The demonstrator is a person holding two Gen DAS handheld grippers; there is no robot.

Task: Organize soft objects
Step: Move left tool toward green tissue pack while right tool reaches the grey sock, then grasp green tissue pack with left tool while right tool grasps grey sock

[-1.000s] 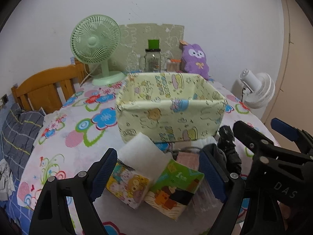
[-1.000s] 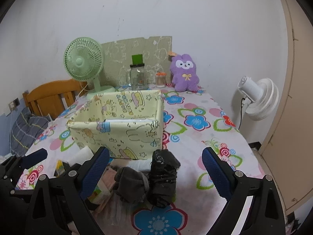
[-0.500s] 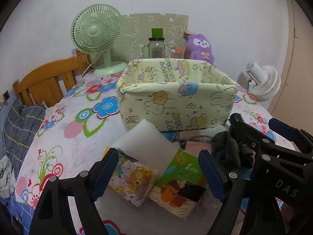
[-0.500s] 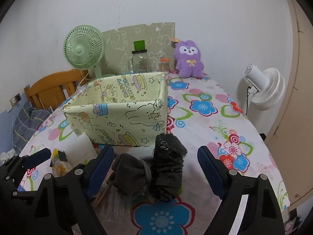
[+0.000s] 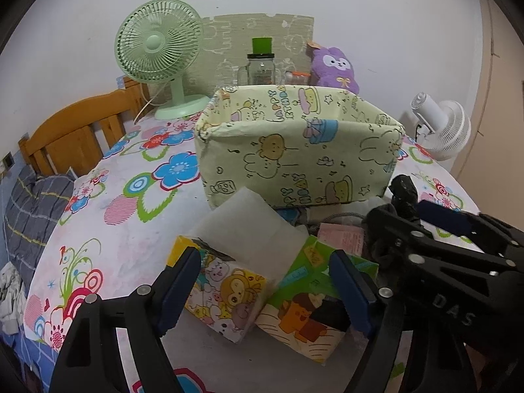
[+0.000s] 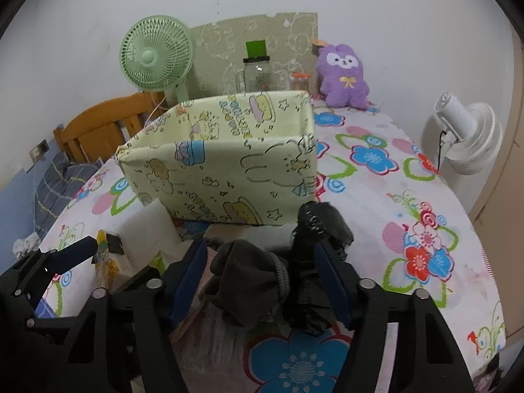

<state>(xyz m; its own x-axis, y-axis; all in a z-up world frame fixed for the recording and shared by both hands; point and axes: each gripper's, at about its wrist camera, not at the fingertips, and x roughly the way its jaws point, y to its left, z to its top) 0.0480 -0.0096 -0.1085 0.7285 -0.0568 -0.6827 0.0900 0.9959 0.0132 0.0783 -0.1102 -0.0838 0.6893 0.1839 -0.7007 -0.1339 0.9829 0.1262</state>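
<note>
Right claw (image 6: 262,271) clamped on the dark grey and black bundle of soft socks (image 6: 278,281), low over the floral-cloth bench (image 6: 376,177), just in front of the pale yellow cartoon-print fabric bin (image 6: 229,163). Left claw (image 5: 265,285) spread apart, straddling two cartoon-print tissue packs (image 5: 229,294) beside a white foam sheet (image 5: 249,226).
</note>
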